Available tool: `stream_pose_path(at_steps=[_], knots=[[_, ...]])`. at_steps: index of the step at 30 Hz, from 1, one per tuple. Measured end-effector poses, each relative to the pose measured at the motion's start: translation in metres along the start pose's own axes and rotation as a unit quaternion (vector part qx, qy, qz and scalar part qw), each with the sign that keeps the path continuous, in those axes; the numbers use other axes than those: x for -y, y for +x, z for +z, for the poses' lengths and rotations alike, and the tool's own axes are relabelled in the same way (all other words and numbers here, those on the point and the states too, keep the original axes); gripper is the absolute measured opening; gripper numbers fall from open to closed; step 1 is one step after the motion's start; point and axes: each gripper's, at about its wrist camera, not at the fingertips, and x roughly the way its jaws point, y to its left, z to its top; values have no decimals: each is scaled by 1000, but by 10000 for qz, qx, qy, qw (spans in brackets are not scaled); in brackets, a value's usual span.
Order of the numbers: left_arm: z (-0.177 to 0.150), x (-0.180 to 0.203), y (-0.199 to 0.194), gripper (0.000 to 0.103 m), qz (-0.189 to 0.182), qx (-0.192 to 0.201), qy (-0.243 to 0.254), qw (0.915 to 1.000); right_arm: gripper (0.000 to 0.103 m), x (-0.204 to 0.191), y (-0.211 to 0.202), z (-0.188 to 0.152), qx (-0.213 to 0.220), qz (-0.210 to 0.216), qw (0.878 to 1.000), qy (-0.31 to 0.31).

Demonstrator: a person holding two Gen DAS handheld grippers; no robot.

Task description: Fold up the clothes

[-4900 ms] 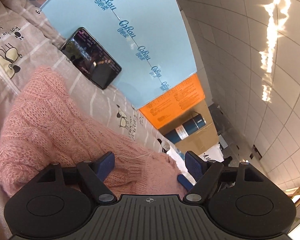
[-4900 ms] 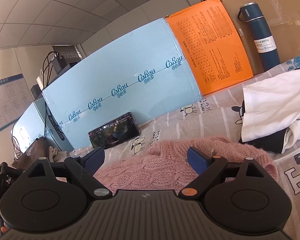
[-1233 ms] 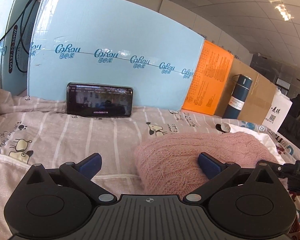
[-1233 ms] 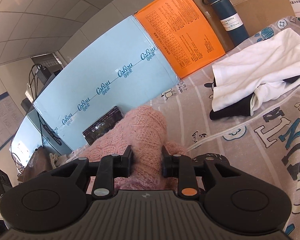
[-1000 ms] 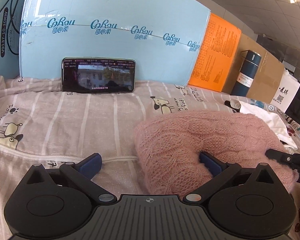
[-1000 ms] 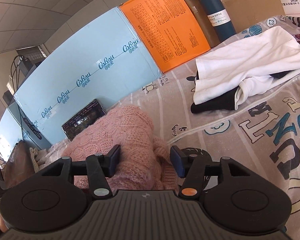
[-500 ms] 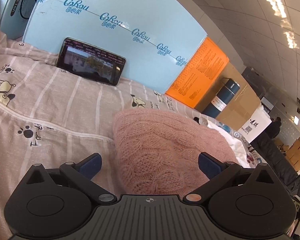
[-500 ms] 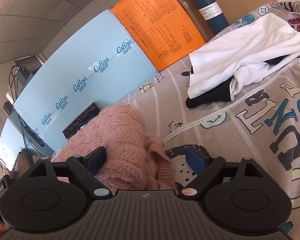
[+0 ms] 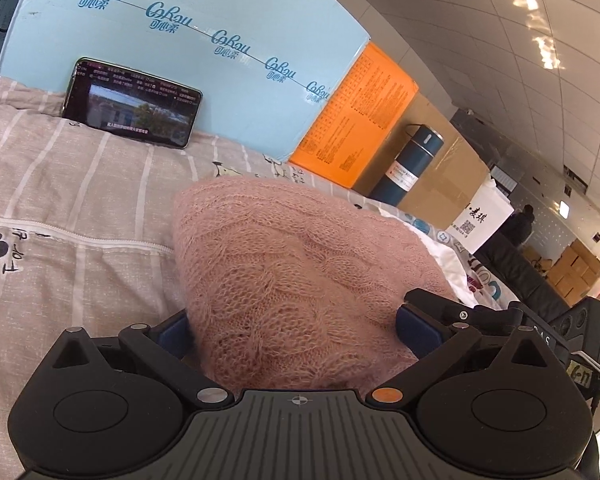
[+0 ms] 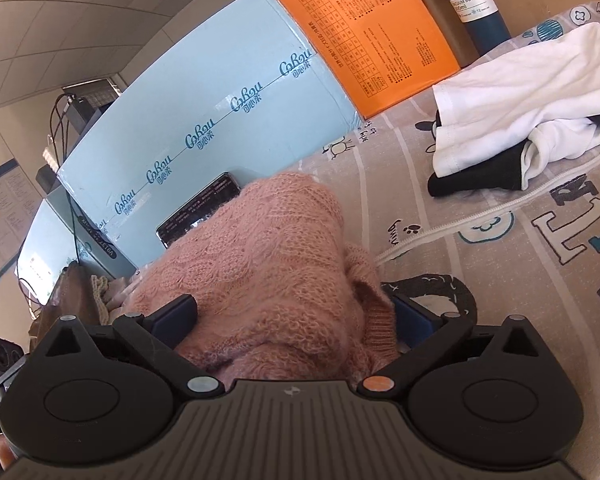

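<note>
Pink knit sweater (image 9: 296,276) sits bunched in a folded mound on the grey striped cartoon-print bedsheet (image 9: 72,200), near center, right in front of both cameras. Left gripper (image 9: 296,326) has its jaws spread wide, blue pads on either side of the sweater's near end; the knit bulges between them, pads look to be touching or just beside the fabric, not pinching it. Right gripper (image 10: 296,318) is likewise wide apart, straddling the sweater's near edge from the other side; a ribbed cuff or hem (image 10: 374,320) hangs by its right pad. Cannot tell if either pad presses into the fabric. In the left wrist view the right gripper's body shows at the right, just beside the sweater. Far behind the sweater a phone (image 9: 132,102) with lit screen leans against a light blue carton (image 9: 180,40) printed with repeated logos. Right of that carton stands an orange box (image 9: 356,124), then a dark blue bottle (image 9: 408,164) in front of a brown cardboard box (image 9: 440,184). In the right wrist view a white garment (image 10: 520,92) lies crumpled over a black garment (image 10: 476,176) on the sheet, to the right and well apart from the sweater. A sheet zipper seam (image 10: 440,232) runs across between them.
</note>
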Motion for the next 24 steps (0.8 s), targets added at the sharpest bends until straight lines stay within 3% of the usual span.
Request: stream_pose_path(at_steps=[6, 9, 15, 19, 24], knots=[[-1, -1, 0, 99, 16, 91, -36, 10000, 88, -2, -1, -2, -38, 254, 9996, 71], [0, -2, -2, 93, -19, 172, -63, 9998, 80, -1, -5, -2, 74, 303, 9994, 144], [1, -5, -5, 68, -109, 310, -92, 9994, 60, -3, -10, -2, 220, 478, 9986, 94], [1, -6, -9, 53, -203, 423, -118, 9988, 54, -6, -17, -3, 448, 729, 9963, -11], [3, -5, -12, 47, -235, 516, -67, 9984, 51, -9, -20, -3, 556, 888, 9945, -72]])
